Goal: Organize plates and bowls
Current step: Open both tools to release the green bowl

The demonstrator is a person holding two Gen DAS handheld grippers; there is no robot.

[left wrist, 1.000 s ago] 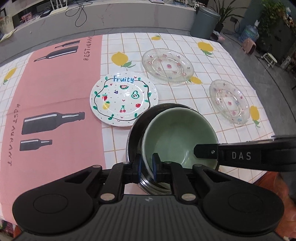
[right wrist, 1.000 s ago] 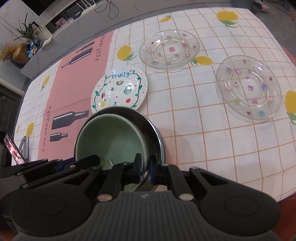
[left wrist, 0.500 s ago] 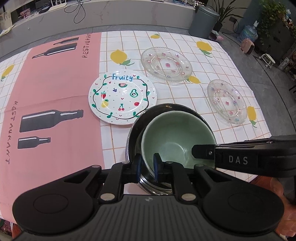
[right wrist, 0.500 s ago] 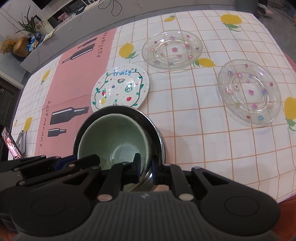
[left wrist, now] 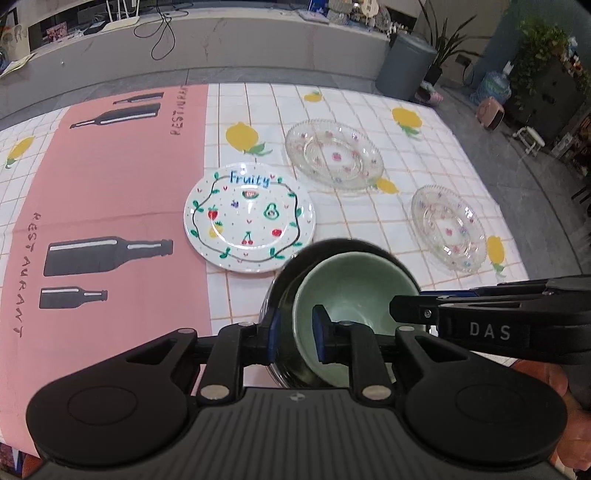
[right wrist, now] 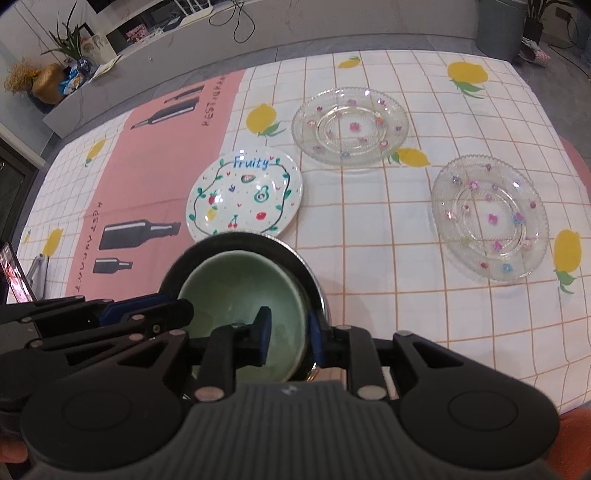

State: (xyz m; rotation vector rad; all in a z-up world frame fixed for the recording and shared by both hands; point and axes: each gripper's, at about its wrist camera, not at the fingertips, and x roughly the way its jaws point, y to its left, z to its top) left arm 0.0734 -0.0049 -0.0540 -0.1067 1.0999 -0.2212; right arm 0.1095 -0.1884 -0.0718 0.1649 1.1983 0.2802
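Ahead of the grippers, past the far edge of the table, a long pale grey stone-look counter runs across the room, with black cables looped on top and papers at its left end. Ahead and to the right stands a round grey lidded bin, with tall green potted plants behind it and a blue water jug beside a small pink stool. The floor is dull grey. Far ahead to the left, a golden vase of dried stems sits on a low ledge. Light is even and soft.
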